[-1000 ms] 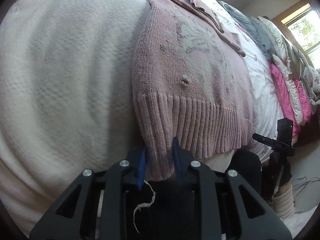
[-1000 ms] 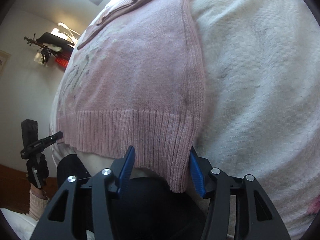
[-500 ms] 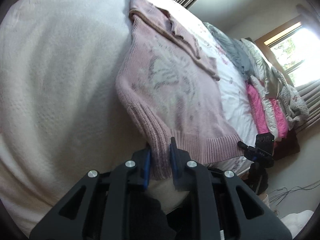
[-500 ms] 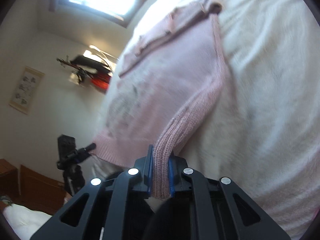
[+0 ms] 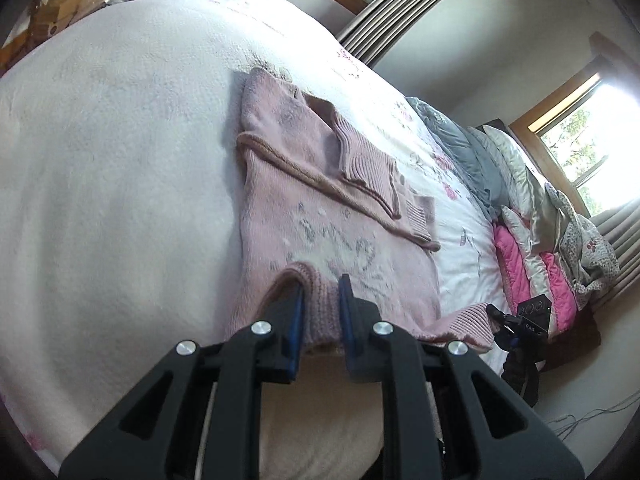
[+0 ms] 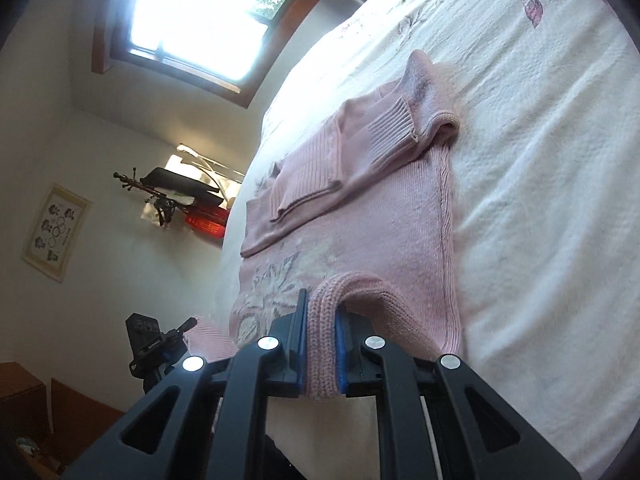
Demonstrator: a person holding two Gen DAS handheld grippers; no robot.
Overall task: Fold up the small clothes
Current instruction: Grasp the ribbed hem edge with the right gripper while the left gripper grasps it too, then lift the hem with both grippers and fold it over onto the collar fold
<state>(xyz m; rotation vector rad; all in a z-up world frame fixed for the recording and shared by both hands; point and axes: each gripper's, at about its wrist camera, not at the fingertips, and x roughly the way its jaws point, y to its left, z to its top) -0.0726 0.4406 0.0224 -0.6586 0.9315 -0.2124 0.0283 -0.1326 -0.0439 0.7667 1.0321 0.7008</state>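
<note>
A small pink knit sweater (image 5: 320,216) lies flat on a cream blanket, its sleeves folded across the chest. My left gripper (image 5: 321,300) is shut on one corner of the ribbed hem, lifted off the bed. In the right wrist view the same sweater (image 6: 360,216) shows a pale flower pattern, and my right gripper (image 6: 321,312) is shut on the other hem corner, which loops up between the blue pads. The hem hangs raised above the sweater's lower half.
The cream blanket (image 5: 112,168) covers the bed, over a floral sheet (image 6: 500,12). Folded pink, grey and white bedding (image 5: 532,240) is stacked at the bed's far side. A small camera on a stand (image 6: 148,340) sits beyond the bed edge.
Both grippers closed on the hem corners and rose, lifting the hem off the bed and carrying it toward the collar. More of the room and the sweater's folded sleeves came into view.
</note>
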